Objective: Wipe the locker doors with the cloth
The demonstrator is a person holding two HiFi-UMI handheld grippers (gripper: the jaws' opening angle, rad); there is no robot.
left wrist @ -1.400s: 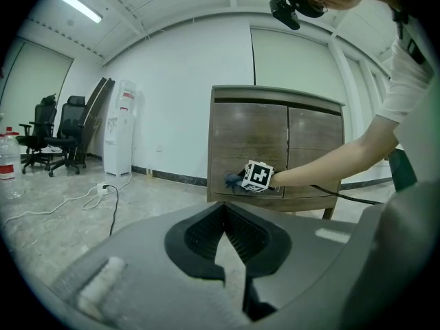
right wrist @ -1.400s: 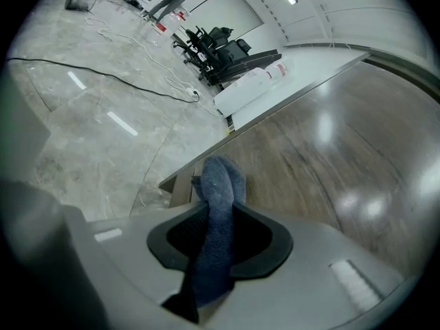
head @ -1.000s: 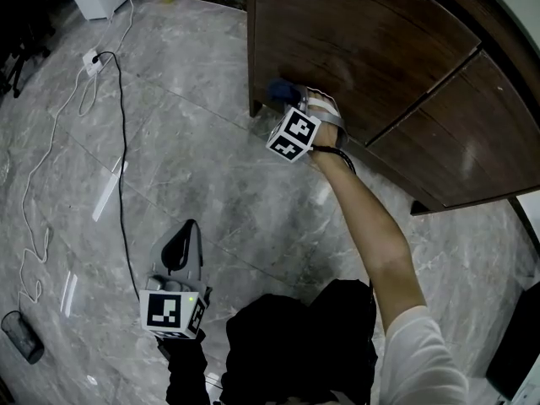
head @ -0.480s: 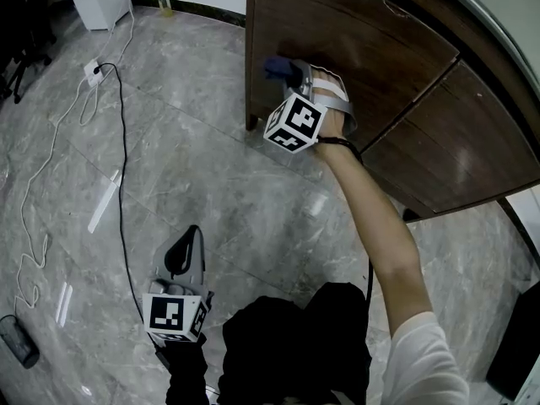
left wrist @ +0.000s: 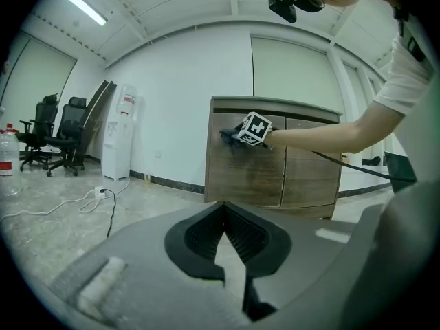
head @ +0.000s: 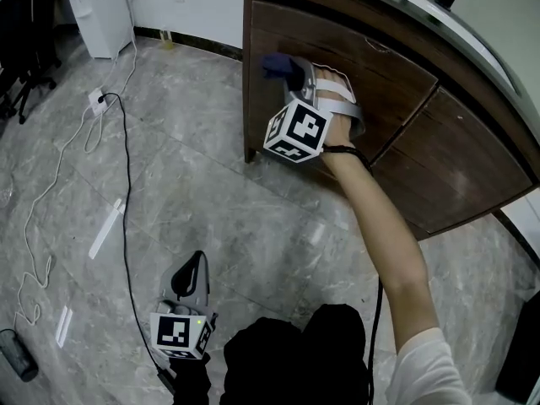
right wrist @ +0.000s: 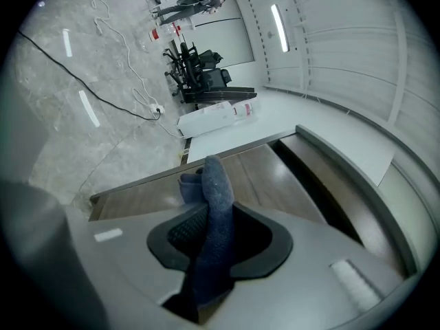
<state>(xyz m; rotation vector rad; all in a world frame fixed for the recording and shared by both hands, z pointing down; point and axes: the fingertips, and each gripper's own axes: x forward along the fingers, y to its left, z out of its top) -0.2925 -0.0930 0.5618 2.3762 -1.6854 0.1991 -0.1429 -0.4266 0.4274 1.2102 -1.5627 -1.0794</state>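
Head view, looking steeply down: a person stands on a grey marble floor (head: 253,226) before a low dark-brown wooden locker (head: 405,49) with two doors. Their right arm reaches forward. The right gripper (head: 294,72), with its black-and-white marker cube, is held up at the left door (head: 371,78), near that door's upper left corner. Its jaws are clamped on a dark blue cloth (head: 277,63), which sticks out past the tips and appears to press against the door face.

From the right gripper view, the cloth (right wrist: 214,198) runs as a folded strip between the two black pads of the right gripper (right wrist: 213,243), pinched there, with the brown door panel just beyond it.

The left gripper (head: 191,268) hangs low by the person's side, well apart from the locker. From the left gripper view, the jaws of the left gripper (left wrist: 223,234) meet at their tips with nothing between them.

A black cable (head: 124,184) and a white cable (head: 38,226) trail across the floor to the left. A white water dispenser (left wrist: 118,133) stands against the wall.
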